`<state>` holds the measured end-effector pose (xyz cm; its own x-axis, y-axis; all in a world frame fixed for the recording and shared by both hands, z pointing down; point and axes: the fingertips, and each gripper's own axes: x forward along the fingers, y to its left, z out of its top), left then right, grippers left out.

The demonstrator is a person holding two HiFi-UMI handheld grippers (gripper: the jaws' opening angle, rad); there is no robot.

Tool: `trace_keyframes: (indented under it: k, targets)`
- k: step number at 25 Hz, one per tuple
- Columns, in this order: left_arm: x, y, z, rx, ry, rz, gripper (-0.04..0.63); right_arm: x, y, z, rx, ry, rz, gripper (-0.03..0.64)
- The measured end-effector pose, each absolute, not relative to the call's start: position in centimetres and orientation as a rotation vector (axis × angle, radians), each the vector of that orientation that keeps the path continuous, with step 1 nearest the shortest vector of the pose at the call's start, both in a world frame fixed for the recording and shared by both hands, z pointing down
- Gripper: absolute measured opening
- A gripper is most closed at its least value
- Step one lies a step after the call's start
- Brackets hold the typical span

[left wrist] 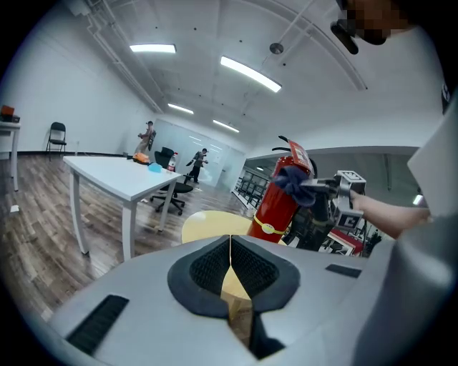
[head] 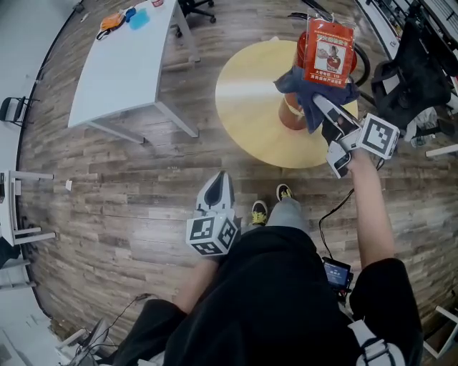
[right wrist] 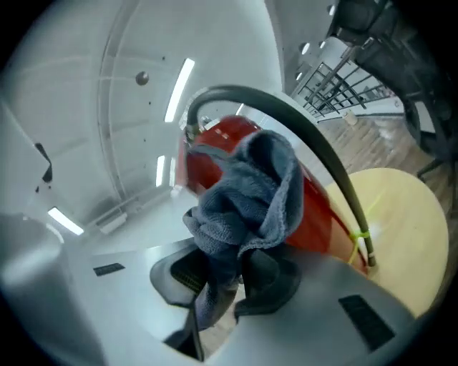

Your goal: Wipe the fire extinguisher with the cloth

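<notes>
A red fire extinguisher point(head: 325, 50) with a black hose point(right wrist: 315, 154) stands upright on the round yellow table point(head: 247, 107). My right gripper point(head: 323, 107) is shut on a grey-blue cloth point(head: 308, 89) and holds it pressed against the extinguisher's side point(right wrist: 322, 207); in the right gripper view the bunched cloth point(right wrist: 247, 200) covers part of the red body. My left gripper point(head: 217, 194) hangs low near my legs, away from the table, its jaws shut with nothing between them. In the left gripper view the extinguisher point(left wrist: 283, 196) and cloth point(left wrist: 292, 182) show to the right.
A white desk point(head: 122, 61) with small orange and blue items stands at the back left. A black office chair point(head: 199, 8) is beyond it. A black bag point(head: 418, 68) lies on the wooden floor at the right. People stand far off point(left wrist: 147, 136) in the room.
</notes>
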<state>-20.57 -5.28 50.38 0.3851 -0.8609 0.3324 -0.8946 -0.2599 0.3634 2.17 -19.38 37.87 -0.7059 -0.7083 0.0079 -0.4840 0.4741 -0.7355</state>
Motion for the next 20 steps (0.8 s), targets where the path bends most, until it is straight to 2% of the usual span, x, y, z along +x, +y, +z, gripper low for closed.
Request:
trace_keyframes:
  k: [6,11,15,20]
  targets:
    - [-20.8,-4.5,50.7,2.144,-1.516,0.111,0.025,5.5,-19.4,56.3,-1.472,2.516,-1.438,0.098]
    - [-20.0,-4.2,51.1,2.158,-1.492,0.132,0.023,8.6,-17.0,62.2,-1.802,2.648,-1.428,0.097]
    - [-18.8,-4.9,50.9,2.196,-1.459,0.129,0.024,7.4,-13.2,60.6,-1.722,2.841,-1.221,0.097]
    - [-15.5,-5.7,49.9,2.279,-1.393,0.123,0.023,7.1,-10.4,50.7,-1.709,2.867,-0.691,0.098]
